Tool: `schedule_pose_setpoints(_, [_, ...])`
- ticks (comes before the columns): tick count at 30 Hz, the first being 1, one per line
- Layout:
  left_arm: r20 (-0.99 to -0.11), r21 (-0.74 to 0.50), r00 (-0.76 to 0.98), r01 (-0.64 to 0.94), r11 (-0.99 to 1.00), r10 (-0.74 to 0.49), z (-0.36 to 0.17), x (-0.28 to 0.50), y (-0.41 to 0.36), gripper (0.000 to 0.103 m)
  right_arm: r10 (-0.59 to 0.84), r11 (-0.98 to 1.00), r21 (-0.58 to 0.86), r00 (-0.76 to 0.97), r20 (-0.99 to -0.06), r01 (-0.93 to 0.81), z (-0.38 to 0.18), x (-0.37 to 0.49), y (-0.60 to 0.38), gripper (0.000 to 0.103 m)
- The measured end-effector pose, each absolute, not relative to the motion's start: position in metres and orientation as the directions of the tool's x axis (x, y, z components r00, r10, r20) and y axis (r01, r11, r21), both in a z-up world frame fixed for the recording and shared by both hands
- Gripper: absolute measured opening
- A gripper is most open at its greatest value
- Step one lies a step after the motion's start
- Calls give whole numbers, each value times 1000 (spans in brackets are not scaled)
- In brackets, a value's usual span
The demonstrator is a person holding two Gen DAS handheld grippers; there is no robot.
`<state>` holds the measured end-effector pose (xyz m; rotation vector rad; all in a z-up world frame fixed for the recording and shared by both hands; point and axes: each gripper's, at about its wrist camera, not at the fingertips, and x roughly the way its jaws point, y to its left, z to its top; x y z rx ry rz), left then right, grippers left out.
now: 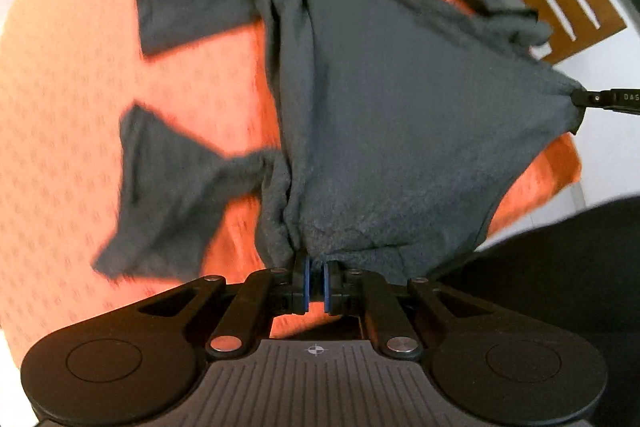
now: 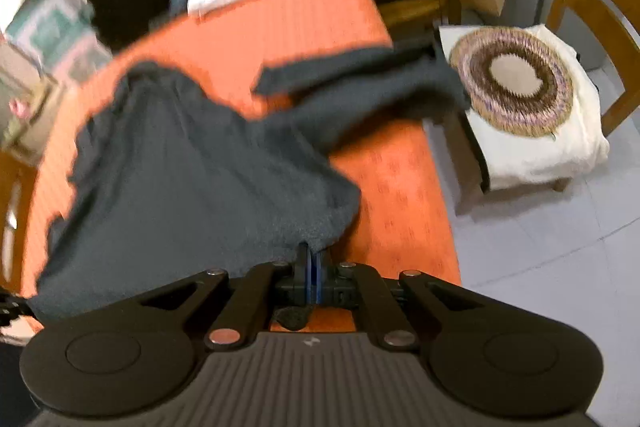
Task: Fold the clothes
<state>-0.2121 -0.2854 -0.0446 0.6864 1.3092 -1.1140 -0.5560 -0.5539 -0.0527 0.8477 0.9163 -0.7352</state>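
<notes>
Holding the dark grey shirt point(image 1: 380, 107) stretched between both tools over the orange tablecloth point(image 1: 72, 115): my left gripper point(image 1: 315, 267) has its blue pads nearly together, pinching a bunched bit of the near edge, and my right gripper point(image 2: 313, 259) has its jaws pressed together on the other corner of that edge, a scrap of cloth poking out behind the pads. The far part of the shirt lies on the table, with one sleeve point(image 1: 188, 15) spread out to the left and another flap point(image 1: 160, 187) crumpled beside it; the near part hangs lifted and taut. Both views are blurred, so I'm judging the tools are moving. To do this well, I'd keep the two grips level and equally tensioned so the edge stays straight, and watch the right sleeve point(image 2: 360, 79) drooping off the table edge toward the chair cushion point(image 2: 520, 95).
</notes>
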Motion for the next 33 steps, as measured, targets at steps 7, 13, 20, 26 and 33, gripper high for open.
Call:
schedule_pose_setpoints(7, [-948, -237, -102, 858, 456, -301, -33, -198, -281, 51, -200, 667, 114, 325, -924, 736, -35, -528, -549, 16])
schedule_pose_setpoints(13, [-932, -260, -54, 790, 555, -359, -17, -172, -286, 54, -230, 766, 54, 352, -907, 640, -6, -495, -573, 27])
schedule_pose_setpoints(20, [-928, -240, 34, 707, 665, -371, -19, -145, -300, 58, -180, 838, 88, 426, -887, 539, 3, -436, -608, 27])
schedule_pose_setpoints(26, [-922, -227, 109, 623, 748, -371, -21, -121, -311, 58, -107, 897, 110, 452, -886, 428, -1, -370, -633, 27])
schedule_pose_setpoints(33, [-912, -249, 158, 521, 817, -379, -32, -95, -327, 58, -80, 941, 94, 485, -871, 324, 6, -300, -654, 27])
